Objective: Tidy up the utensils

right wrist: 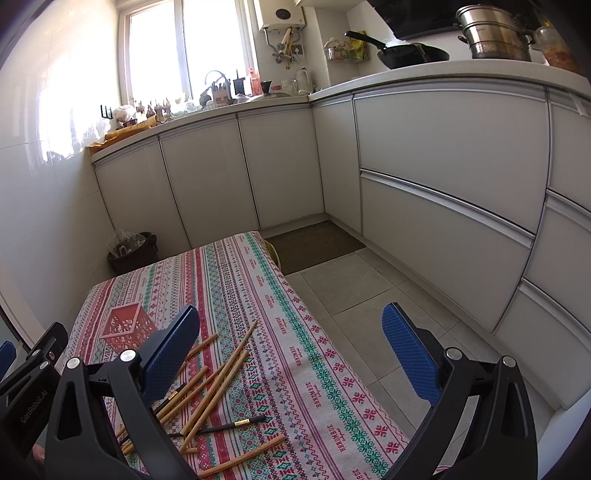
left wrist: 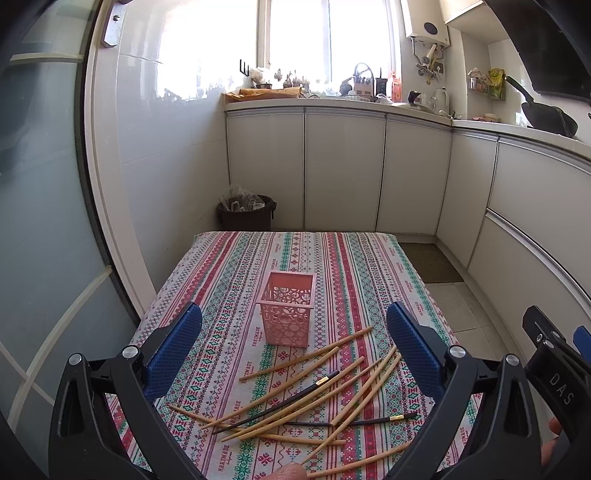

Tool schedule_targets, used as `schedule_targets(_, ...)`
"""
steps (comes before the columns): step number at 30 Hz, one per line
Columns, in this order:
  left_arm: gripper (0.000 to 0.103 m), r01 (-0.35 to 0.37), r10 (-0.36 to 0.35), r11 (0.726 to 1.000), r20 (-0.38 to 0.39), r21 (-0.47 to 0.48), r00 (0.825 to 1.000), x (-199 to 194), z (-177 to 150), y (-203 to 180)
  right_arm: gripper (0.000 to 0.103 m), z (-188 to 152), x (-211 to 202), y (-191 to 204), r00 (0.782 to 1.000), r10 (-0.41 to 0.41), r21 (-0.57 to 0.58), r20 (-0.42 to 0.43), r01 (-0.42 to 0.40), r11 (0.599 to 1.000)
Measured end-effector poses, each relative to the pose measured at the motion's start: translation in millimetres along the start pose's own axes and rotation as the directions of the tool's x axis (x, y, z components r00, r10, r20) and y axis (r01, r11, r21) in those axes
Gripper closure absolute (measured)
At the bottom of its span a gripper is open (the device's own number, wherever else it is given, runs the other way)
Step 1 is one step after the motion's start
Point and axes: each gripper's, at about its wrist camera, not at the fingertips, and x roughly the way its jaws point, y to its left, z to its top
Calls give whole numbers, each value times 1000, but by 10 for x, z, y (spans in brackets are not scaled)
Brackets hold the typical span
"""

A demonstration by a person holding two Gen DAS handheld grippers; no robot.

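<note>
While both grippers hang with fingers spread and empty, left gripper point(left wrist: 294, 347) frames the chopsticks point(left wrist: 295, 402) heaped lower centre; pink holder point(left wrist: 287, 309) stands upright just beyond, mid-frame. Risk: crossed sticks snag, so one grab drags several or knocks the holder. Right gripper point(right wrist: 291, 349) view alone shows a steamer pot point(right wrist: 495, 33), upper right.

The tablecloth point(left wrist: 229, 280) is woven cloth with matt stitched pattern; the pink holder point(left wrist: 287, 309) looks like perforated plastic; the chopsticks point(left wrist: 295, 400) seem plain wood, two black ones glossy; gripper pads point(right wrist: 410, 350) are blue textured rubber; wall tiles point(left wrist: 147, 122) are glossy
</note>
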Motion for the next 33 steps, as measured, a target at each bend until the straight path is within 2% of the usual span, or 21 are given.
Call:
schedule_targets(7,7,13,-13,1000,-8,1,1000,6,4,4,7,-7,8,6,1000,-2,-1,-3,2,1000)
schedule_targets(11,7,43,-41,999,-37,33,998,70,-3,-35,7,8,21,-20,1000,-7,3,-12,7,1000)
schedule_targets(17,7,124,-103,983,-155,134,982,375,-40,-122,7,76,98,-151,999,-18,46,-39,19,999)
schedule_targets(19,7,210,-168,961,-223,182,960,497,-67,-186,7,107,143,-221,998,-20,66,-52,24,998)
schedule_targets(21,7,328,-247,916,-321,232,914,643,-132,-282,7,139,199,-301,997,-26,92,-72,33,995)
schedule_targets(23,7,411,-283,870,-407,272,869,775,-197,-366,7,171,274,-405,995,-26,136,-101,40,990)
schedule_targets(26,7,504,-285,794,-523,340,803,943,-269,-524,7,224,400,-574,990,-13,199,-143,42,979)
schedule_targets(29,7,568,-266,714,-591,410,762,1048,-249,-716,7,283,525,-733,983,21,279,-180,31,960)
schedule_targets(31,7,602,-265,687,-631,408,729,1179,-171,-844,7,314,596,-801,980,39,320,-196,26,947)
schedule_targets(33,7,607,-238,688,-667,398,706,1399,-107,-995,7,338,658,-847,976,61,353,-208,16,936)
